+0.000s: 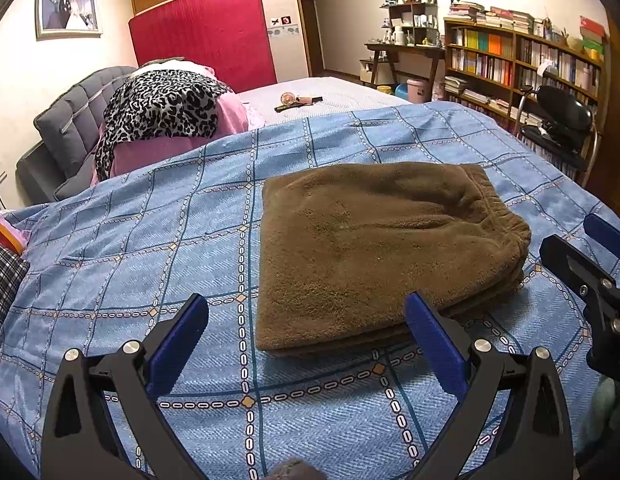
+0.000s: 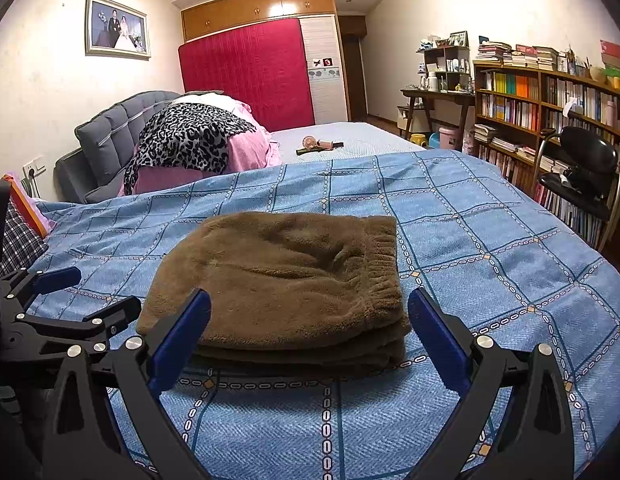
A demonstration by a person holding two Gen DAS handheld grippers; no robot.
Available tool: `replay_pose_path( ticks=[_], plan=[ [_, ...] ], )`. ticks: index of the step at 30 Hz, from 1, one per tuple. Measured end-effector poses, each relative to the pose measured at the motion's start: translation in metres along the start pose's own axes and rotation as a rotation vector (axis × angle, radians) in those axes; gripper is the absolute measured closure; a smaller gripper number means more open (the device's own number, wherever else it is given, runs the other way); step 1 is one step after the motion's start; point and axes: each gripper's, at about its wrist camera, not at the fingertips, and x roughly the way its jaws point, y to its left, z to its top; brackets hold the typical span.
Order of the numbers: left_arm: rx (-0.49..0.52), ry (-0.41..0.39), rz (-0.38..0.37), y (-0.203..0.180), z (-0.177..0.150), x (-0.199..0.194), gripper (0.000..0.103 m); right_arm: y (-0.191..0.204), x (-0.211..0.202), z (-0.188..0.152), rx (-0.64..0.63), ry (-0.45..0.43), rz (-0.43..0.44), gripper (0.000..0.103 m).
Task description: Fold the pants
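Observation:
Brown fleece pants [image 1: 381, 252] lie folded into a thick stack on the blue checked quilt [image 1: 150, 240], elastic waistband on the right side. My left gripper [image 1: 308, 312] is open and empty, just short of the stack's near left corner. My right gripper [image 2: 310, 308] is open and empty, its blue fingers to either side of the near edge of the pants [image 2: 282, 280], not touching. The right gripper also shows at the right edge of the left wrist view [image 1: 589, 256], and the left gripper at the left edge of the right wrist view [image 2: 70, 296].
A leopard-print cloth over pink bedding [image 1: 166, 112] lies at the grey headboard [image 1: 74, 120]. A plaid cloth [image 1: 2, 280] sits at the left. A small fan [image 1: 288, 100] lies far back on the bed. A bookshelf [image 1: 521, 64] and a black chair [image 1: 561, 120] stand at the right.

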Motion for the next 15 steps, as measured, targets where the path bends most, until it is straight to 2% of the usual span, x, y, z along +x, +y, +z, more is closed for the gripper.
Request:
replay_pose_path(
  ticks=[9,15],
  plan=[
    [0.003,-0.002,-0.002,0.001,-0.002,0.002,0.005,-0.002,0.008,-0.005,0.008,0.016,-0.009,0.003],
    [-0.027,0.054,-0.003,0.007,-0.004,0.013,0.005,-0.005,0.014,-0.009,0.017,0.042,-0.021,0.003]
  ],
)
